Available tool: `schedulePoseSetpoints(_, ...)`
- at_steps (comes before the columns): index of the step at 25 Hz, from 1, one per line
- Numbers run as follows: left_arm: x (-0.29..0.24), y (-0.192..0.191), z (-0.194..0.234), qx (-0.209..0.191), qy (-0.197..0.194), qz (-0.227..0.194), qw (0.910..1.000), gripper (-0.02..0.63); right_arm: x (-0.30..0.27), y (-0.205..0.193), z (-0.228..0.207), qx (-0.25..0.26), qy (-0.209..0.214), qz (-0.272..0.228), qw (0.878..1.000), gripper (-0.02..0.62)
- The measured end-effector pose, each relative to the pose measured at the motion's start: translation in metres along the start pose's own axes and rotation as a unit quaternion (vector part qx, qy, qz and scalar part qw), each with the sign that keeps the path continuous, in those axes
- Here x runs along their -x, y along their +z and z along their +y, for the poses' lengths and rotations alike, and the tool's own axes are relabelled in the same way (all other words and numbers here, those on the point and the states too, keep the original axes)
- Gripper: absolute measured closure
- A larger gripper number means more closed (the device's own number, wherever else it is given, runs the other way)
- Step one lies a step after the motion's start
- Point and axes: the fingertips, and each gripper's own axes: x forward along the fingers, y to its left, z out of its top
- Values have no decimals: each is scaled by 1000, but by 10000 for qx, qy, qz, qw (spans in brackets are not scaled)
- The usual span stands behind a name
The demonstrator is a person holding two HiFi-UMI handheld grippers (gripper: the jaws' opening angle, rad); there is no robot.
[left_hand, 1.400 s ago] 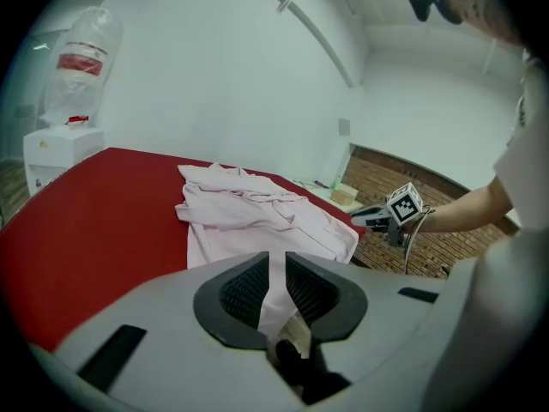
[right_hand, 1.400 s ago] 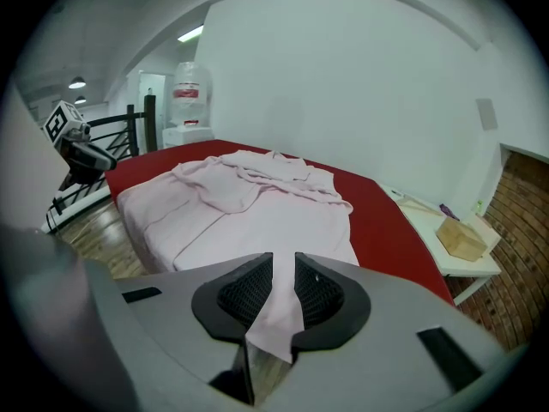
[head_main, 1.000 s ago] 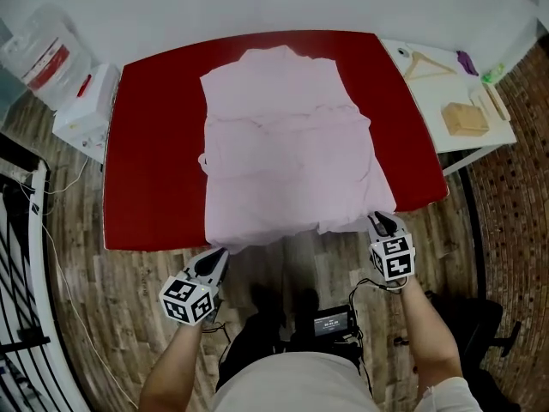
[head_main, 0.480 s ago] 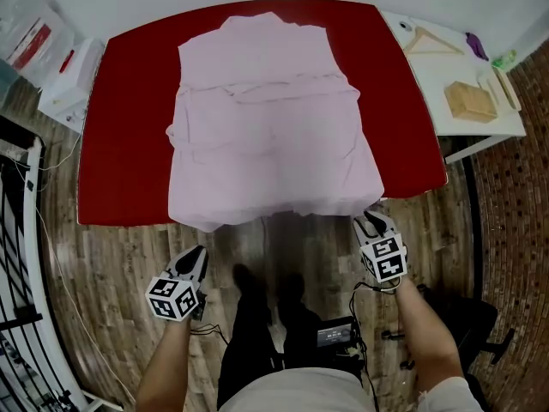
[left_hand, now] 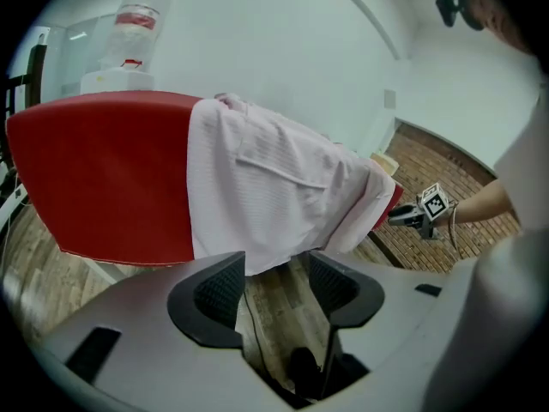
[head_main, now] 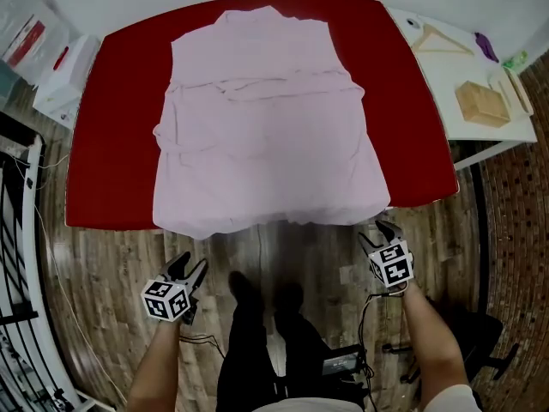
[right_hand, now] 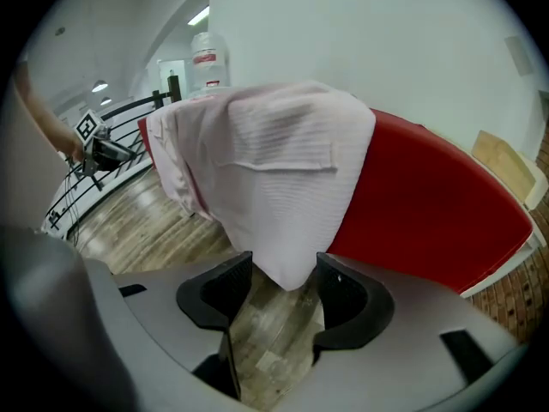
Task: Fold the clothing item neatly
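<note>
A pale pink shirt (head_main: 270,118) lies spread flat on the red table (head_main: 111,170), its hem hanging over the near edge. My left gripper (head_main: 190,266) hangs below the hem's left corner, over the floor, apart from the cloth. Its jaws have just been opening and stand open with nothing between them (left_hand: 276,286). My right gripper (head_main: 383,228) sits just under the hem's right corner. Its jaws have also just been opening; the shirt (right_hand: 274,170) corner dangles right at its open tips (right_hand: 279,294), and the pads do not press on it.
A white side table (head_main: 446,67) at the right carries a wooden hanger (head_main: 442,38) and a wooden block (head_main: 482,103). A white box (head_main: 60,74) and a black railing (head_main: 21,230) stand at the left. The person's legs (head_main: 266,316) are on the wooden floor between the grippers.
Both grippers have sunk from the shirt's hem toward the floor and opened, letting the corners go. The hem now hangs loose over the table's near edge.
</note>
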Motion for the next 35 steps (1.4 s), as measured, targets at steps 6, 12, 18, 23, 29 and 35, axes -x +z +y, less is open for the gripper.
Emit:
schedulePoseSetpoints(6, -21, -30, 35, -24, 219, 277, 9994, 381, -32, -31, -14, 41, 44, 301, 9995, 376)
schedulePoseSetpoints(12, -39, -48, 67, -196, 338, 525, 9979, 358, -62, -52, -17, 353, 164, 552, 9977, 364)
schedulePoseSetpoints(18, -50, -58, 81, -650, 212, 872, 9938, 315, -80, -54, -25, 568, 245, 543, 9966, 350)
schedulePoseSetpoints(23, -64, -62, 91, -885, 133, 1085, 9901, 297, -95, -53, -21, 860, 408, 472, 9943, 345)
schedulePoseSetpoints(29, -82, -62, 97, -1124, 100, 1183, 9865, 266, -110, -57, -14, 1089, 524, 644, 9906, 344)
schedulePoseSetpoints(35, -109, -62, 103, -1276, 39, 1299, 9833, 253, -129, -60, -12, 1228, 546, 716, 9883, 344)
